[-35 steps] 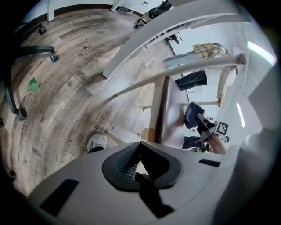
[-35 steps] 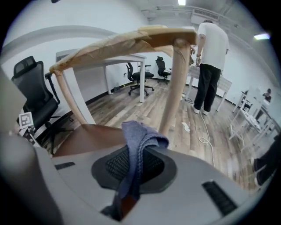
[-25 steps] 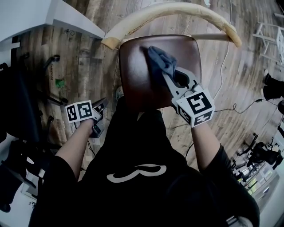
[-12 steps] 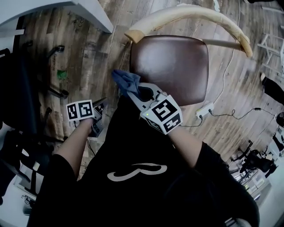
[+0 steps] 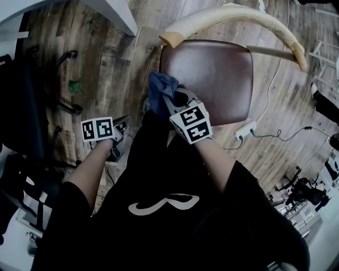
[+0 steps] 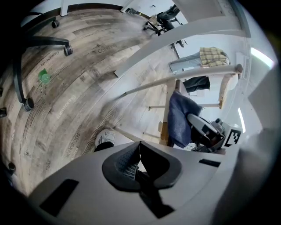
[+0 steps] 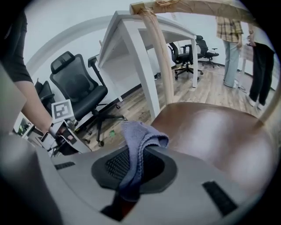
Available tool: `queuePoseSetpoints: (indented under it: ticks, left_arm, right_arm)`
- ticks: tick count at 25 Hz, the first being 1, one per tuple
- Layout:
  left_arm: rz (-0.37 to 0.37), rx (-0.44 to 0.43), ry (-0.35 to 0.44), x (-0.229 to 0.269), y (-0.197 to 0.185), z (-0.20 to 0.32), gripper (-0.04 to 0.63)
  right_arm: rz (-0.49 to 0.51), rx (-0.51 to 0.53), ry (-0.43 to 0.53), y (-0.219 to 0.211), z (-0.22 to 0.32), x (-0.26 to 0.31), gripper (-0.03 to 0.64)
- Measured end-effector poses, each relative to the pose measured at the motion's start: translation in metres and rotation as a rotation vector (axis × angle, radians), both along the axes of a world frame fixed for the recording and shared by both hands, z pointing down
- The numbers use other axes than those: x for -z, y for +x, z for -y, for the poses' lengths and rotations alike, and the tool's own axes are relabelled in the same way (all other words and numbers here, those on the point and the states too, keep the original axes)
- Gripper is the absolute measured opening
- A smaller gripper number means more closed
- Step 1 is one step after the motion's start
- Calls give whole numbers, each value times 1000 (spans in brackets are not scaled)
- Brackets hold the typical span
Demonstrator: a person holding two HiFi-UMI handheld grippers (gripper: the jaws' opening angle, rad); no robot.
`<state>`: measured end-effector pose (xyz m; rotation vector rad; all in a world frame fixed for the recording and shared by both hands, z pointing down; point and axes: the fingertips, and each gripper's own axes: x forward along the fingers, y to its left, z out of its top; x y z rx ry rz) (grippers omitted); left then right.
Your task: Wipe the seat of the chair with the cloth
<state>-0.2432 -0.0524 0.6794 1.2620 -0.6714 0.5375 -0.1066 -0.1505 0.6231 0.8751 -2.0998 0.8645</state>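
The chair's brown seat (image 5: 212, 74) fills the upper middle of the head view, with its pale curved backrest (image 5: 249, 18) beyond. My right gripper (image 5: 168, 98) is shut on the blue cloth (image 5: 160, 89) at the seat's near-left corner. In the right gripper view the cloth (image 7: 139, 140) stands up from between the shut jaws, with the seat (image 7: 215, 132) just beyond. My left gripper (image 5: 119, 128) hangs over the floor left of the chair, shut and empty. From the left gripper view the left gripper (image 6: 138, 163) faces the cloth (image 6: 178, 117) hanging beside a chair leg.
A white table (image 5: 108, 13) stands at the upper left and a black office chair (image 5: 29, 106) at the left. A white power strip (image 5: 244, 128) with cables lies on the wooden floor right of the chair. Two people (image 7: 230, 48) stand far behind.
My right gripper has carried the cloth from the far part of the seat back toward me, past the left edge, and now to the near-left corner. The left gripper has stayed put.
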Motion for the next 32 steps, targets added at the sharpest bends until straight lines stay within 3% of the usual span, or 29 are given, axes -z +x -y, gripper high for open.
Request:
queuePoseSetpoints:
  ticks: [6, 20, 32]
  left_arm:
    - [16, 2, -8, -9, -7, -2, 14]
    - [61, 37, 42, 3, 17, -5, 14]
    - [63, 85, 45, 11, 66, -36, 14]
  right_arm:
    - [-69, 48, 18, 1, 5, -8, 49]
    - [-74, 77, 51, 26, 5, -8, 51]
    - [-116, -10, 55, 124, 5, -10, 51]
